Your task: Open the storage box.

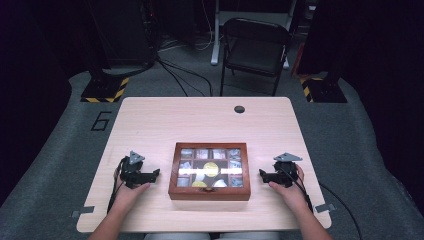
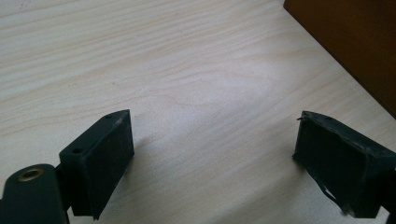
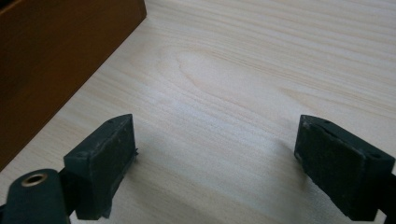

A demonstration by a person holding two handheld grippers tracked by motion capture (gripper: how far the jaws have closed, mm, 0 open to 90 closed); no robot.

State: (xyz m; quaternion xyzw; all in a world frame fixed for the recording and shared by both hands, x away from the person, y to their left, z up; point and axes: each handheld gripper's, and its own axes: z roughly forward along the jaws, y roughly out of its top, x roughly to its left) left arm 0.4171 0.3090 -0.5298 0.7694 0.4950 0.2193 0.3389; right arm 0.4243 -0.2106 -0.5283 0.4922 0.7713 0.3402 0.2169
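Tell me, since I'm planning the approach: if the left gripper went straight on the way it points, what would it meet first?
Probably the wooden box. The left gripper, jaws open, points across the table toward the box's left side; depth is unclear.

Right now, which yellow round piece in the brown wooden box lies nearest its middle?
The larger yellow disc, at centre; the smaller yellow piece sits by the near edge.

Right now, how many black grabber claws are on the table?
2. The left gripper lies on the table left of the wooden box, its jaws wide open. The right gripper lies right of the box, also open. Both point toward the box without touching it.
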